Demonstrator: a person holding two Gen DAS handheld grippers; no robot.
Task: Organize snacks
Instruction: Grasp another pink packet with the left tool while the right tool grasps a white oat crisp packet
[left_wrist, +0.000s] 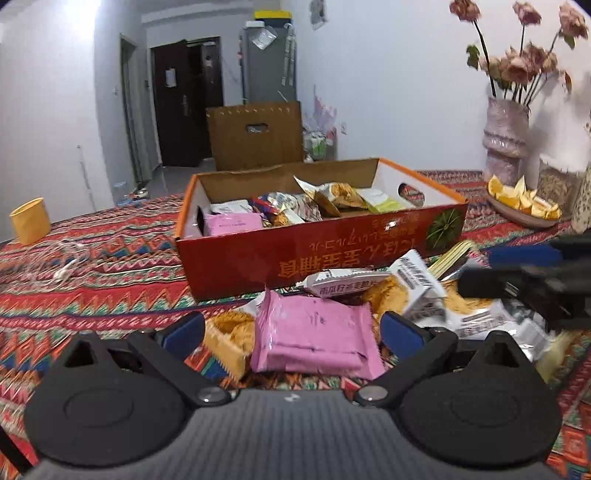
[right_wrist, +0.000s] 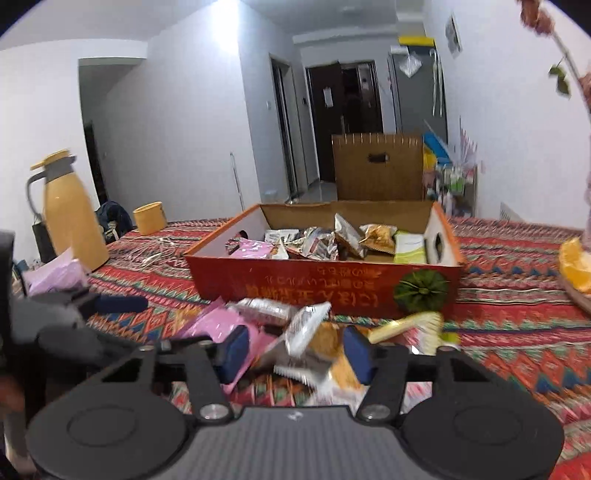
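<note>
**Two grippers at the loose snack pile, box of packets beyond**

Nearest the left wrist camera, the left gripper (left_wrist: 291, 332) is standing with its blue-padded jaws spread wide; a pink foil snack packet (left_wrist: 314, 334) is lying between them, and neither pad is pressing on it. To the right, the right gripper (right_wrist: 295, 350) is straddling a silver-and-orange crinkled snack packet (right_wrist: 314, 354) with its jaws partly closed. Whether the pads are actually gripping it cannot be told, since the packet is blurred. Both packets are belonging to a loose pile of wrapped snacks (left_wrist: 417, 291) lying on the red zigzag-patterned tablecloth (left_wrist: 110, 295), just in front of the box. Behind the pile, a shallow red cardboard box (left_wrist: 332, 254) with an orange rim is sitting open, holding more packets: pink at its left end, silver and golden in the middle, pale green at the right. Farther left, a yellow paper cup (left_wrist: 30, 220) and a tall yellow thermos jug (right_wrist: 72, 210) are standing on the cloth. At far right, a pale pink ceramic vase of dried roses (left_wrist: 506, 136) is standing beside a dish of orange wedges (left_wrist: 524, 201).
</note>
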